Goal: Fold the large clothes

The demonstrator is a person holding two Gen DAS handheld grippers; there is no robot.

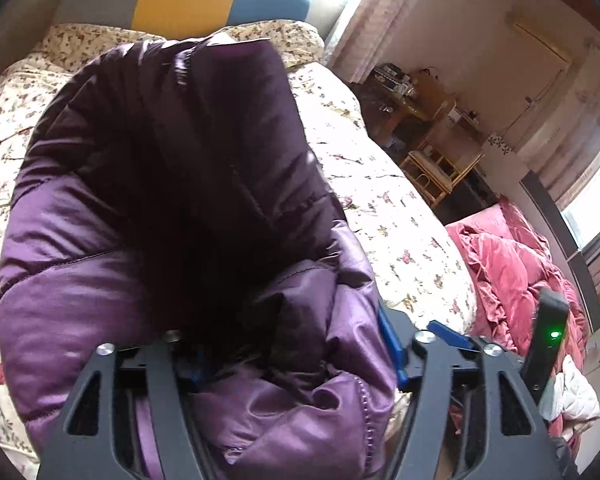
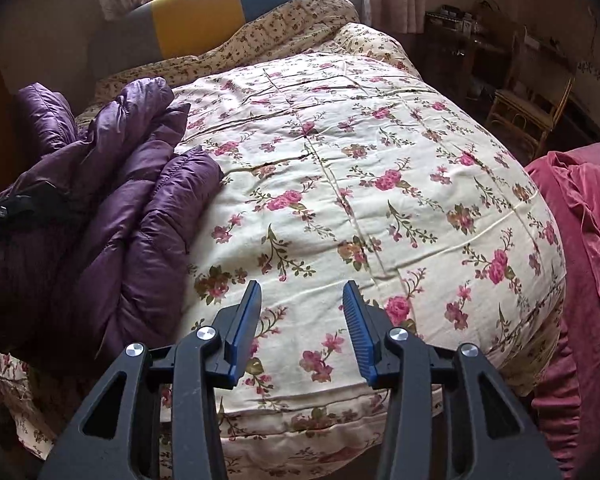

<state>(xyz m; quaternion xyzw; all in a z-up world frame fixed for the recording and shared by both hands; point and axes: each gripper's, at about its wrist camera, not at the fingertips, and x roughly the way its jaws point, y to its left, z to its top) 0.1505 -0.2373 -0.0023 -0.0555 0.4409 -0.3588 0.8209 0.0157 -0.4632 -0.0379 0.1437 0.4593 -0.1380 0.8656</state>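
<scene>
A puffy purple quilted jacket (image 1: pixel 148 208) lies bunched on the floral quilt and fills most of the left wrist view. My left gripper (image 1: pixel 292 340) stands open and wide, with a fold of the jacket bulging between its fingers. Its right blue pad (image 1: pixel 392 344) shows beside the fabric, while the left pad is hidden under it. In the right wrist view the jacket (image 2: pixel 112 208) sits heaped at the left of the bed. My right gripper (image 2: pixel 302 286) hangs open over the bare quilt to the right of the jacket, with nothing between its blue pads.
The bed wears a cream floral quilt (image 2: pixel 360 168), with a grey, yellow and blue headboard (image 2: pixel 204 16) behind. A crumpled pink-red blanket (image 2: pixel 580 240) lies along the right side. A rattan chair (image 2: pixel 528 112) and a cluttered wooden desk (image 1: pixel 412 96) stand beyond.
</scene>
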